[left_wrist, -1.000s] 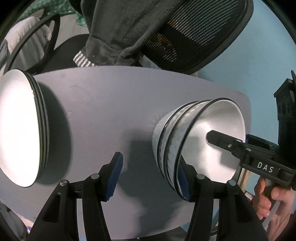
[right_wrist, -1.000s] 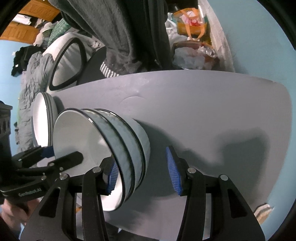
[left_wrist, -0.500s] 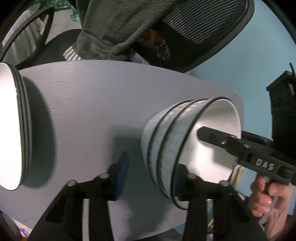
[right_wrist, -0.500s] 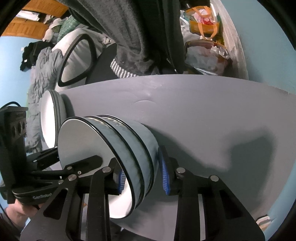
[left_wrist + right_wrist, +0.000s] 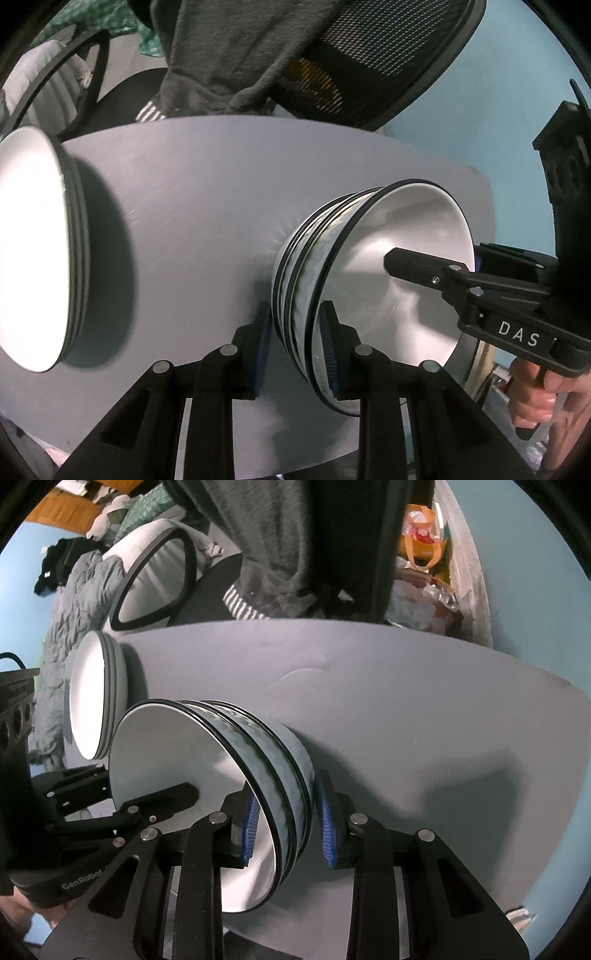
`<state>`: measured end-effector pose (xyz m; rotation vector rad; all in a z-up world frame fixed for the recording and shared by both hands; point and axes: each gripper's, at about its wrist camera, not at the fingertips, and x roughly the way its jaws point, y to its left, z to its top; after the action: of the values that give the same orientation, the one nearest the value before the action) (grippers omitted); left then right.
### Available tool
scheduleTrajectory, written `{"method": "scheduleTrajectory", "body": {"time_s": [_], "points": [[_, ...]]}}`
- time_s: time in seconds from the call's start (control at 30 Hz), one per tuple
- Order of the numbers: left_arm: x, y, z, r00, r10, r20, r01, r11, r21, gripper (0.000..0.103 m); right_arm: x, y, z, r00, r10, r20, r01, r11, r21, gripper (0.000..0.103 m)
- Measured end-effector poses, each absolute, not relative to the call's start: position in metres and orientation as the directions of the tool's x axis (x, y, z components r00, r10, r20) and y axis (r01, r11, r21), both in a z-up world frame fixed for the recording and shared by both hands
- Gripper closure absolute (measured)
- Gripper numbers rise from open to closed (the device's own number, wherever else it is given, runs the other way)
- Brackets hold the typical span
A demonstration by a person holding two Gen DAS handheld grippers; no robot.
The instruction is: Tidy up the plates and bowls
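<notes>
We have the stack of three bowls (image 5: 332, 288) at about four o'clock on the desk (image 5: 207, 192). The left tool (image 5: 295, 347) and right tool (image 5: 286, 825) each straddle its wall, jaws closing on it, pads touching or nearly so. The step looks like a two-handed lift; next we need a firm pinch, then a level raise. At nine o'clock sit the plates (image 5: 33, 251), three rims as far as we can count.

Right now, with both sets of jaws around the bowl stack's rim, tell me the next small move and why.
Probably finish closing both, then lift straight up. The left gripper and right gripper each straddle the wall of the bowl stack, jaws closing, on opposite sides.
</notes>
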<state>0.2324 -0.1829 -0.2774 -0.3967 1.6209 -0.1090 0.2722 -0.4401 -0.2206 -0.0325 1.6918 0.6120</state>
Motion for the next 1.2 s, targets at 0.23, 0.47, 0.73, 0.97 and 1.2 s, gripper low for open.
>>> {"method": "scheduleTrajectory", "body": {"time_s": [0.23,0.47,0.73,0.97,1.2], "points": [[0.198,-0.158,-0.273,-0.043,-0.289,-0.956,-0.189,0.942,-0.277,0.078,0.243,-0.415,-0.22,-0.24,0.299,-0.923,-0.374,0.849,0.373,0.077],[0.154,-0.125,-0.27,-0.048,-0.271,-0.961,-0.202,0.945,-0.256,0.078,0.212,-0.384,-0.221,-0.25,0.29,-0.924,-0.378,0.849,0.369,0.079],[0.108,-0.084,-0.27,-0.048,-0.273,-0.961,-0.239,0.937,-0.254,0.078,0.176,-0.341,-0.222,-0.255,0.263,-0.931,-0.403,0.846,0.349,0.079],[0.084,-0.063,-0.271,-0.048,-0.26,-0.964,-0.255,0.937,-0.24,0.078,0.147,-0.312,-0.222,-0.245,0.26,-0.934,-0.393,0.854,0.341,0.079],[0.086,-0.063,-0.27,-0.047,-0.254,-0.966,-0.267,0.935,-0.232,0.078,0.12,-0.29,-0.22,-0.217,0.255,-0.942,-0.393,0.861,0.323,0.079]]}}
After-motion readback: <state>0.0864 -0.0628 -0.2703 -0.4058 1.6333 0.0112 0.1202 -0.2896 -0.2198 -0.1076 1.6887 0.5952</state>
